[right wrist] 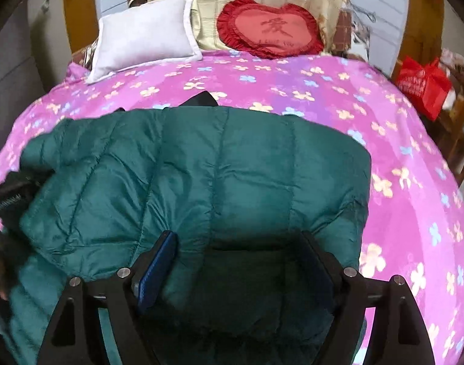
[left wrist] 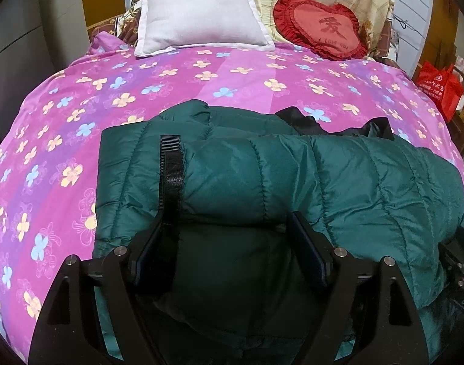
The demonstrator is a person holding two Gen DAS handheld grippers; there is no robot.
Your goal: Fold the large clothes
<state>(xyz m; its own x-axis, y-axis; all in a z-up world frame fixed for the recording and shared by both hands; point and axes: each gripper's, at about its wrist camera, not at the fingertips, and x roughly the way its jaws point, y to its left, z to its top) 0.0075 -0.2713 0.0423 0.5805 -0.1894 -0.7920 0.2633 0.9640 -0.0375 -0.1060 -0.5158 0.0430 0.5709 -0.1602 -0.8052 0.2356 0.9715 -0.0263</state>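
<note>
Across the near half of the bed lies the jacket, green quilted, already doubled over w/ a sleeve laid across the top; black lining peeks out at the far edge.

Left gripper sits wide open at the near-left part, jaws straddling a puffy fold but pads not pressing, nothing held. A black strap sticks up off its left finger. Right gripper is also wide open over the near-right part, fabric bulging between the jaws, no pinch.

Risks: slick puffy shell prob. springs back once let go, so the fold may creep open. Sleeve could slide off toward the near edge. A pinch this deep may catch only the top layer & drag the stack askew.

Farther back: white pillow, red heart cushion w/ a Chinese character and "I LOVE YOU". Red bag far right has white print, too small to read.
</note>
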